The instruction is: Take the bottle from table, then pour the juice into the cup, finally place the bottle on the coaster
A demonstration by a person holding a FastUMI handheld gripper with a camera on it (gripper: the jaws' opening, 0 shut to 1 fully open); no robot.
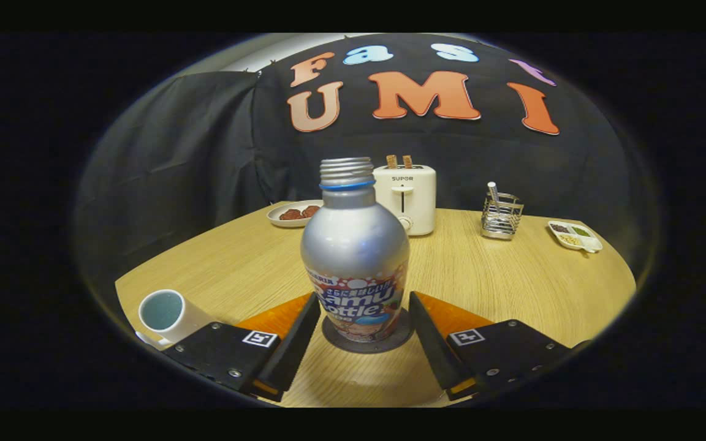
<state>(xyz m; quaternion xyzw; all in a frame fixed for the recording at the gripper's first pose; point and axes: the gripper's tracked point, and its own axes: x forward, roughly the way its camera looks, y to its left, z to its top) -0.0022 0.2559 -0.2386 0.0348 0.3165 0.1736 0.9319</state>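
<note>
Bottle [356, 257], a silver uncapped juice bottle, stands upright on the dark round coaster [368, 344] on the wooden table [512, 275]. Gripper [364, 306] fingers are spread apart, flanking the bottle's base without clearly touching it. White cup [166, 313] sits left of the fingers; a toaster [405, 199] stands beyond.

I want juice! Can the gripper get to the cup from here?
Probably yes, with a sideways move. The gripper is open around the bottle on the coaster; the cup lies beside one finger, nothing between.
</note>
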